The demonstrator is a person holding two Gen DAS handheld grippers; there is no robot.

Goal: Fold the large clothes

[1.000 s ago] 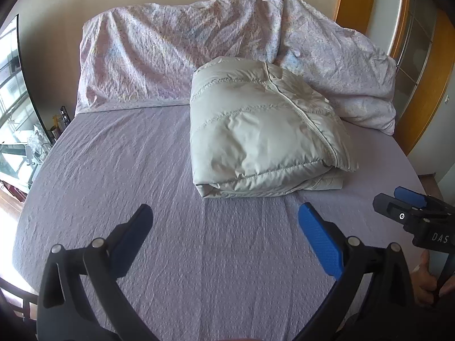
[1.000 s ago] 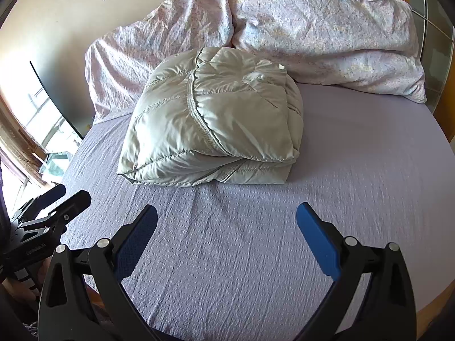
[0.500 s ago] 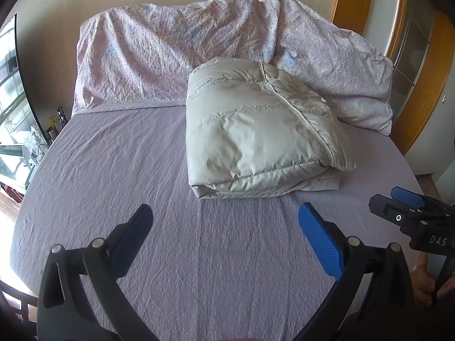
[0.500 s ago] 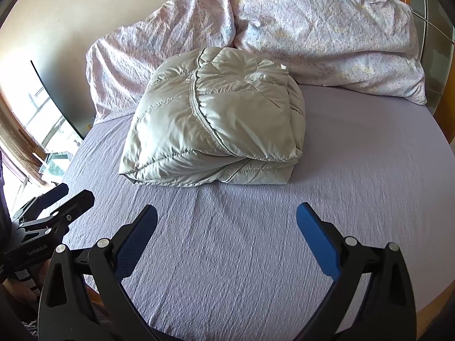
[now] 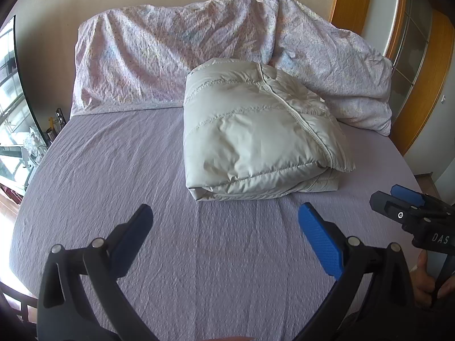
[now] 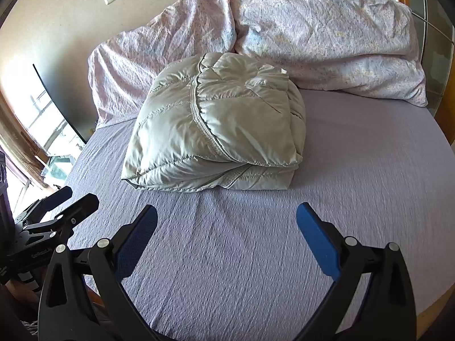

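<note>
Your left gripper (image 5: 224,221) has eased slightly nearer the folded jacket (image 5: 256,136); both it and your right gripper (image 6: 227,221) hang released over the bed (image 6: 355,170), jacket lying before the pillows (image 5: 170,62).

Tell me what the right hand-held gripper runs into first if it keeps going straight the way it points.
Probably the folded puffer jacket. The right hand-held gripper is open and empty over the bare lilac sheet, and the jacket's near folded edge lies straight ahead. If it angles down, it could touch the sheet first; depth is unclear.

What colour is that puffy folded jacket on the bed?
Pale grey-beige, with stitched quilting lines; the jacket shows best in the right wrist view.
</note>
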